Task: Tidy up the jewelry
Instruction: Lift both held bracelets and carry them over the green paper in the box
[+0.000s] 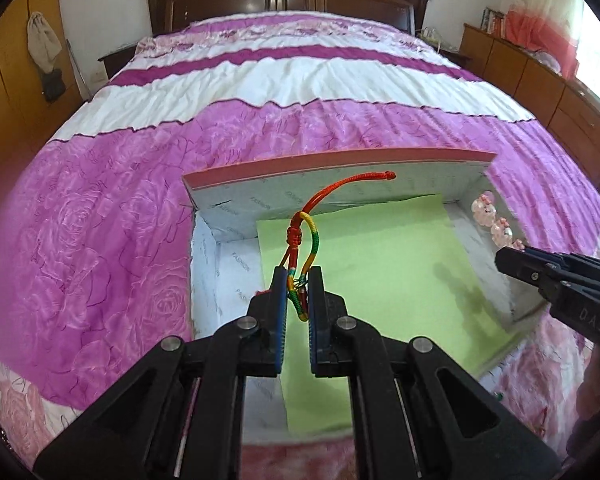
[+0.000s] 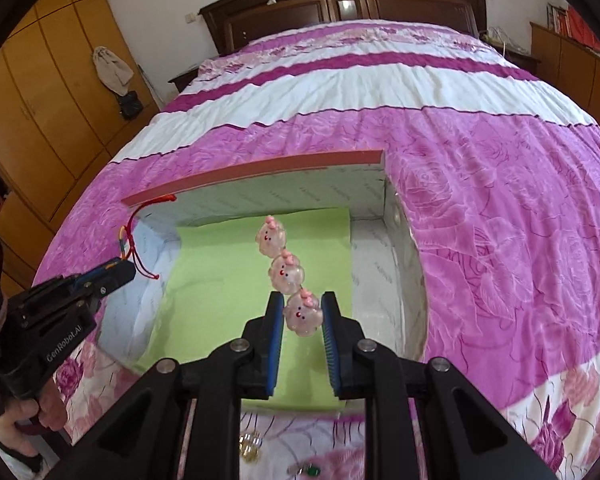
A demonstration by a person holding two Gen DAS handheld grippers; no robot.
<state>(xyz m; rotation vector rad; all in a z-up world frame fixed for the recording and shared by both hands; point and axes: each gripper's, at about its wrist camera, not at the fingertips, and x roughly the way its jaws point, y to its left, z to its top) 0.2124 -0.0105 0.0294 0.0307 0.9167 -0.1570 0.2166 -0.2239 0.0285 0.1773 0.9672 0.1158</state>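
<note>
An open box [image 1: 340,168] with a pink-edged lid and a green lining [image 1: 380,264] lies on the bed. My left gripper [image 1: 298,280] is shut on a red, yellow and green woven cord bracelet [image 1: 312,236], held above the box's left part. My right gripper [image 2: 302,304] is shut on a string of clear pink pig-face beads [image 2: 286,270], held above the green lining [image 2: 220,280]. The beads also show in the left wrist view [image 1: 496,224] at the box's right wall, and the cord bracelet in the right wrist view [image 2: 134,236] at the left.
The bed carries a pink, purple and white rose-pattern cover [image 1: 100,220]. Small loose jewelry pieces, a gold one [image 2: 250,446] and a green one [image 2: 310,470], lie on the cover near the box's front. Wooden wardrobes [image 2: 52,92] stand left, a low cabinet [image 1: 540,80] right.
</note>
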